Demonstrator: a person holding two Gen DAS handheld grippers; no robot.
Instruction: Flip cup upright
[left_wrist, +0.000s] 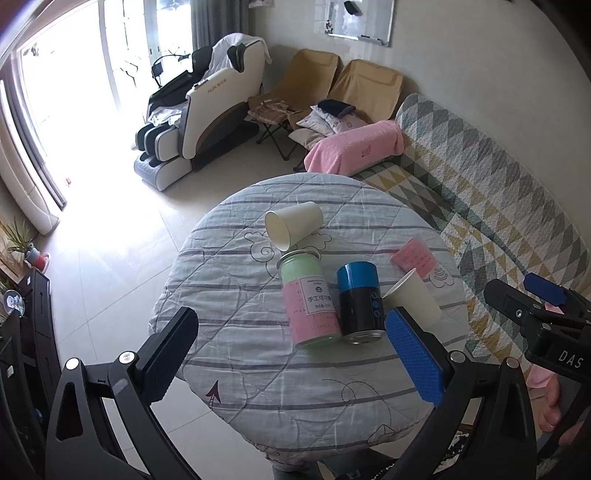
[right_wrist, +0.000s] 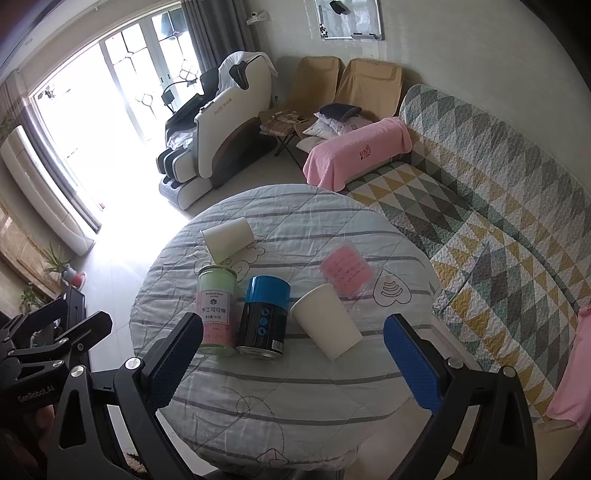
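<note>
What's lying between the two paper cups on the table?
Two cans on their sides, the green and pink can and the blue and black can, lie between the far cup and the near cup, clearest in the right wrist view.

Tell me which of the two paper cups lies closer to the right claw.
The cup beside the blue-and-black can, between it and the pink packet. The other cup lies at the far side, beyond the green-and-pink can.
</note>
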